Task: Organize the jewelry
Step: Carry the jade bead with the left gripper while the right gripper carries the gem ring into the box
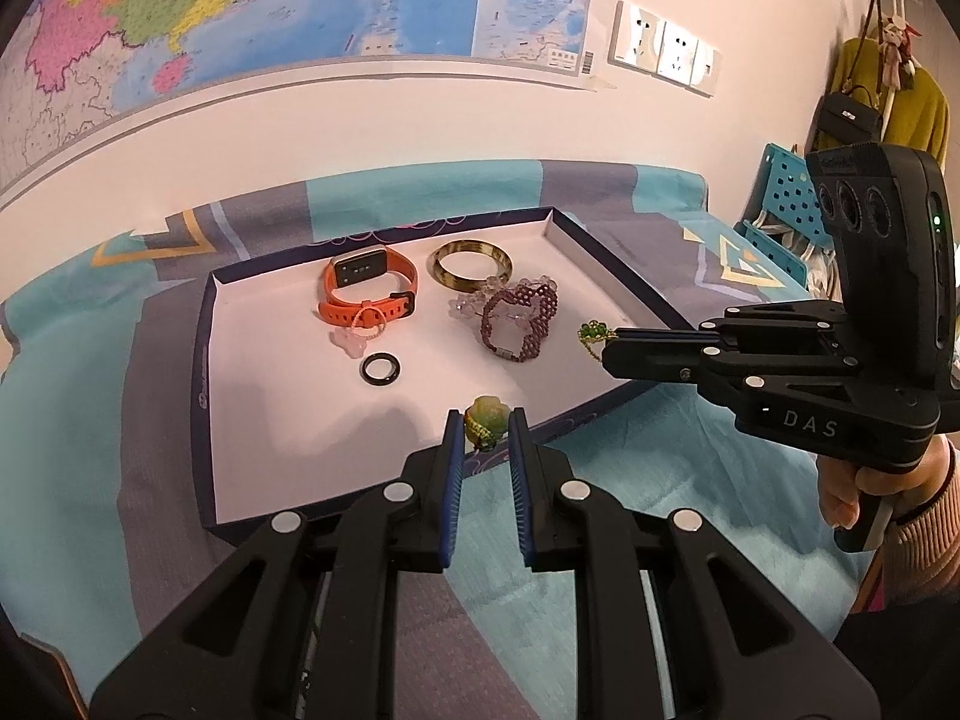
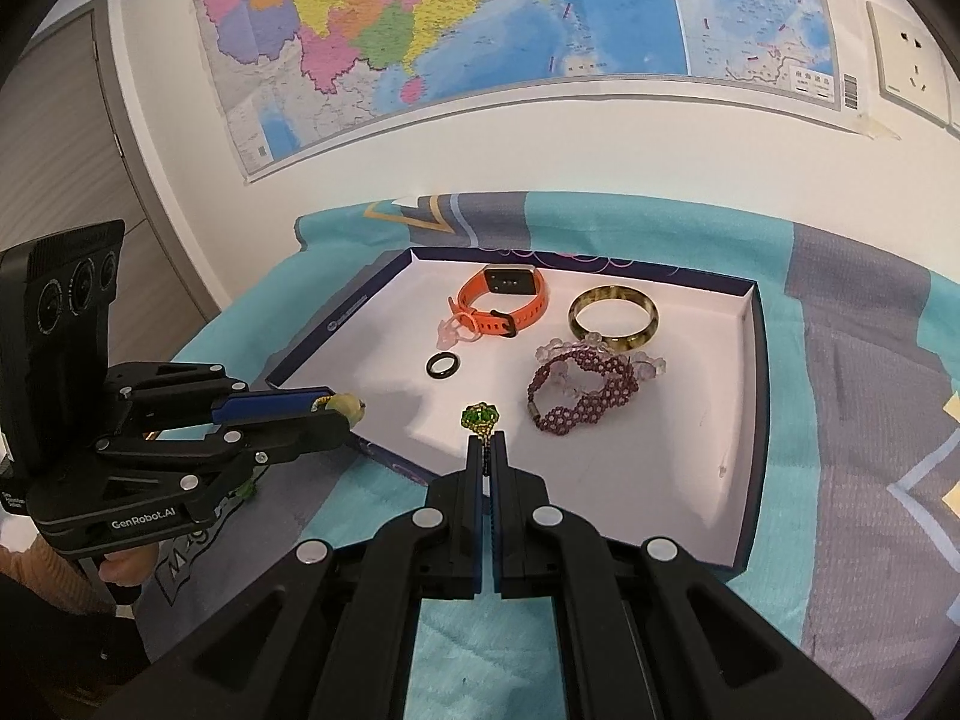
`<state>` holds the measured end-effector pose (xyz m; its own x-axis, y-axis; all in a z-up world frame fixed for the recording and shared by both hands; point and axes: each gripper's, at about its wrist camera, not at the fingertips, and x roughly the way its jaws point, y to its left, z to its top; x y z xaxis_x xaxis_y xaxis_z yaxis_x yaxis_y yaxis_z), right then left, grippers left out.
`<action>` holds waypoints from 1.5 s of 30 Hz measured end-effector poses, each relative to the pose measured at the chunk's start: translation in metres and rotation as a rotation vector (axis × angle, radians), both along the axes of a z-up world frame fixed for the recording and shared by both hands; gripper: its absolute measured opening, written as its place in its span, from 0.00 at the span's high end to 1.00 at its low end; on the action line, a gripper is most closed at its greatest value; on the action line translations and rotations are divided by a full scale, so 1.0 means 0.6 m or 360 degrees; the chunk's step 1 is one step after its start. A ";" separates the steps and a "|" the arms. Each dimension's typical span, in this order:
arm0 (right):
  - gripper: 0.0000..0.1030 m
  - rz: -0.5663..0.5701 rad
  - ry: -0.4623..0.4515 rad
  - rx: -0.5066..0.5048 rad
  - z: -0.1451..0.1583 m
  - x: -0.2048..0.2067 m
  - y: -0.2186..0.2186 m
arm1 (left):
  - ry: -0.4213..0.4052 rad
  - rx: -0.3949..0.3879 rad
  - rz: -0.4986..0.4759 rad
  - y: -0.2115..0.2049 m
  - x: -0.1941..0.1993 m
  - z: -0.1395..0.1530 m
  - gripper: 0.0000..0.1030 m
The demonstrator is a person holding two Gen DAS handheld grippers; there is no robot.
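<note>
Over the tray (image 1: 207,360), the left claw (image 1: 486,426) is clamped on a jade pendant (image 1: 485,414) at the near rim, while the right claw (image 2: 486,441) pinches a green charm (image 2: 478,417) (jaws pressed together). Inside lie a watch (image 2: 501,300), bangle (image 2: 613,315), black ring (image 2: 443,365) and beaded bracelet (image 2: 579,396).

Right gripper (image 2: 487,441) pinches a green pendant (image 2: 478,417) over the tray (image 2: 753,420).

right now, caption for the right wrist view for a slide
Right gripper pinches a green beaded ring over the tray.
</note>
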<state>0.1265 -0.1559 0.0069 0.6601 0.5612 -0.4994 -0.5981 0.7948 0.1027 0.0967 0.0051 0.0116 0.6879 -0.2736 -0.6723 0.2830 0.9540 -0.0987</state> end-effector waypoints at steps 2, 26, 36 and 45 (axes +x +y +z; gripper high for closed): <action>0.99 -0.0003 0.0003 -0.0004 0.000 0.005 0.001 | 0.0003 0.0000 0.0005 0.001 0.004 0.000 0.85; 0.99 -0.0035 0.0058 -0.0017 -0.010 0.049 0.012 | 0.0047 0.0008 0.0037 0.003 0.040 -0.008 0.85; 0.99 -0.0046 0.0070 -0.0024 -0.010 0.062 0.018 | 0.0061 0.0018 0.0048 0.003 0.053 -0.010 0.85; 0.99 -0.0058 0.0084 -0.0017 -0.012 0.073 0.020 | 0.0074 0.0030 0.0061 0.006 0.067 -0.015 0.85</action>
<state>0.1703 -0.1441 -0.0004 0.6526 0.5316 -0.5399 -0.5625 0.8173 0.1247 0.1368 0.0085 0.0024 0.6653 -0.2348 -0.7087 0.2417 0.9659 -0.0931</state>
